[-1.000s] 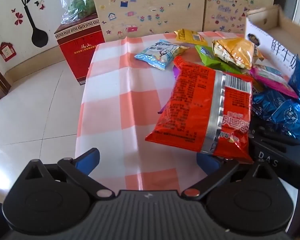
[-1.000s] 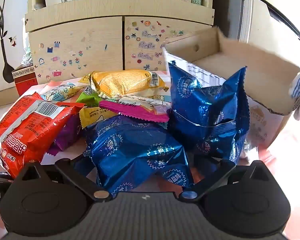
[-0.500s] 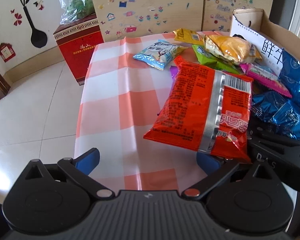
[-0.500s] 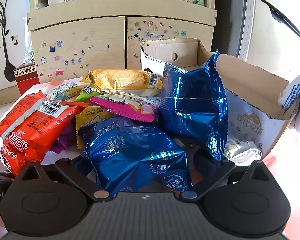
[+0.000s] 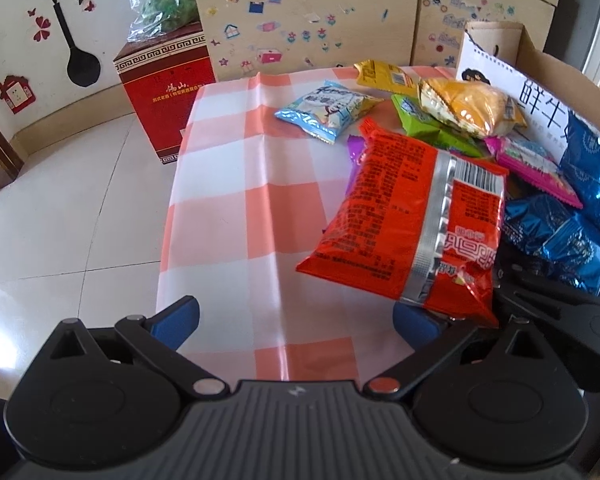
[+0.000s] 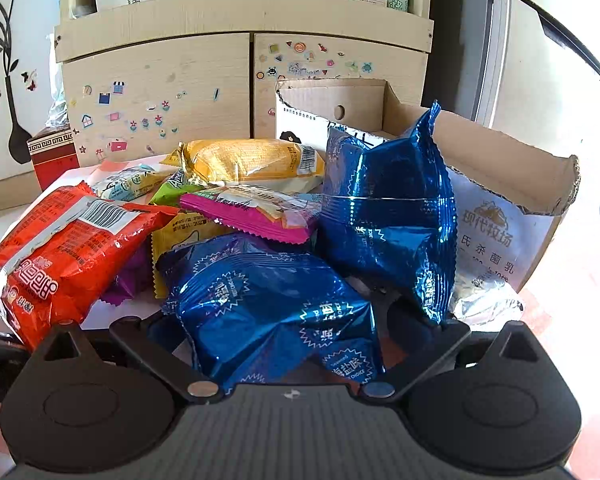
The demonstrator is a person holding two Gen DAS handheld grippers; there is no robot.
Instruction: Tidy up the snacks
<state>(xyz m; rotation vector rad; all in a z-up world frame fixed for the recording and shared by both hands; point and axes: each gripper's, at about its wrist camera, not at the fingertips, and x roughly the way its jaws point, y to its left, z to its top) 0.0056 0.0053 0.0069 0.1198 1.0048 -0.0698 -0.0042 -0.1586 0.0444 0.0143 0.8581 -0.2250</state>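
A pile of snack packets lies on the checked tablecloth [image 5: 236,208]. A red packet [image 5: 412,220] lies at its near left, over my left gripper's right fingertip; it also shows in the right wrist view [image 6: 68,248]. My left gripper [image 5: 296,320] is open and empty. My right gripper [image 6: 288,328] is open, with a blue foil packet [image 6: 268,304] lying between its fingers. A second blue packet [image 6: 388,216] leans upright against the cardboard box [image 6: 508,200]. Yellow [image 6: 252,160], pink [image 6: 256,212], green [image 5: 428,128] and light blue [image 5: 328,108] packets lie behind.
The open cardboard box [image 5: 540,80] stands at the table's right. A wooden cabinet with stickers [image 6: 156,96] is behind the table. A red carton [image 5: 164,92] with a plastic bag on top stands on the tiled floor at the left. A silver packet [image 6: 484,304] lies by the box.
The cardboard box has swung and come to rest upright behind the snacks. The upright blue packet has shifted to lean against it. Both grippers stay open.
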